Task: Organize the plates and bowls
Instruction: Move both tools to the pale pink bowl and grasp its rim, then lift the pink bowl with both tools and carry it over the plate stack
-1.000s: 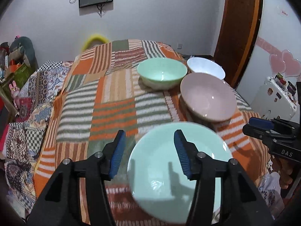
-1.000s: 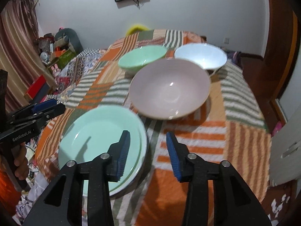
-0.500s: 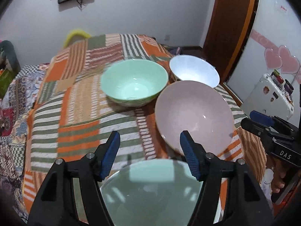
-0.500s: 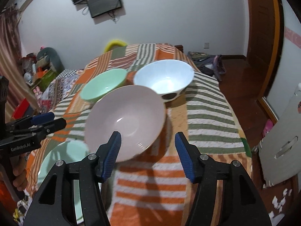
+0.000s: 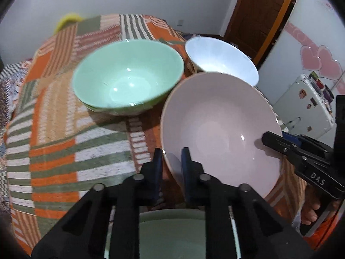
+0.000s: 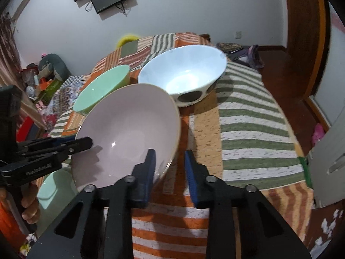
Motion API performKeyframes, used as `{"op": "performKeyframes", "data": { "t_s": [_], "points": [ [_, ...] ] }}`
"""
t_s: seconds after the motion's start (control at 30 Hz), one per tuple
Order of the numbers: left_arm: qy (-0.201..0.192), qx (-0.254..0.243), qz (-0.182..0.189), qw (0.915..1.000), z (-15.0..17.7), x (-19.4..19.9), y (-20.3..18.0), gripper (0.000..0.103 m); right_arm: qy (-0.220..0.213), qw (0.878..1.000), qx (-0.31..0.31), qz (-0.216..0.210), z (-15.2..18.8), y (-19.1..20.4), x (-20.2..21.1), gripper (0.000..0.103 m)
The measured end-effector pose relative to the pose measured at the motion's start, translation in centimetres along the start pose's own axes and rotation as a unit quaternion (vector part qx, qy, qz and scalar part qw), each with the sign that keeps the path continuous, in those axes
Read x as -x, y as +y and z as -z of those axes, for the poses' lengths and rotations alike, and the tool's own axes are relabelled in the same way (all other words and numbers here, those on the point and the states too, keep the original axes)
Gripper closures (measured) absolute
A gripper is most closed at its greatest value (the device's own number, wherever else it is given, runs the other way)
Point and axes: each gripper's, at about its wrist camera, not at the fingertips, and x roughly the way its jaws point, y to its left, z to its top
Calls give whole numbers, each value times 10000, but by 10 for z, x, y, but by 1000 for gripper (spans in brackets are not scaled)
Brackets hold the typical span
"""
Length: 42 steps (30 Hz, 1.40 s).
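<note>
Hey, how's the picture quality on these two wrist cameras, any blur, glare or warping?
Left wrist view: the green bowl is smeared by motion blur, and small glints dot the pink bowl. Right wrist view: the white bowl is slightly soft, and the striped blanket bulges from fisheye warping. Both views are dark at the corners.

Tilted pink bowl [image 5: 217, 127] beside green bowl [image 5: 127, 75], white bowl [image 5: 220, 57], above green plate [image 5: 172, 235].

Only two bits of readable text here. "DAS" is printed in white on the black body of the right claw [image 5: 280, 143], just right of the pink bowl [image 5: 217, 129]. The left claw [image 6: 85, 143], left of that bowl, has "GenRobot.AI" on it, kinda blurry.
</note>
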Motion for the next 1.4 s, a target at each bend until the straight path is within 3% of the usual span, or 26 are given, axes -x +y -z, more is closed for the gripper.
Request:
{"op": "performKeyframes", "data": {
  "t_s": [0.03,0.3,0.57,0.93,1.17,1.4],
  "points": [
    [10,-2,6,10000,0,-1,-1,90,13,10000,3,-60,0,1,0,85],
    [-53,-114,-138,9998,0,6,-12,90,67,10000,53,49,-2,2,1,86],
    [-32,-188,-37,9998,10,13,-23,90,0,9998,58,179,3,1,18,86],
    [-344,-269,21,9990,31,57,-42,90,17,9999,-13,157,20,5,46,86],
    [-681,-104,-46,9976,55,102,-30,89,-78,9996,245,73,20,35,63,86],
    [-966,280,-281,9945,83,150,15,89,-103,9979,602,-201,22,83,58,86]
  ]
}}
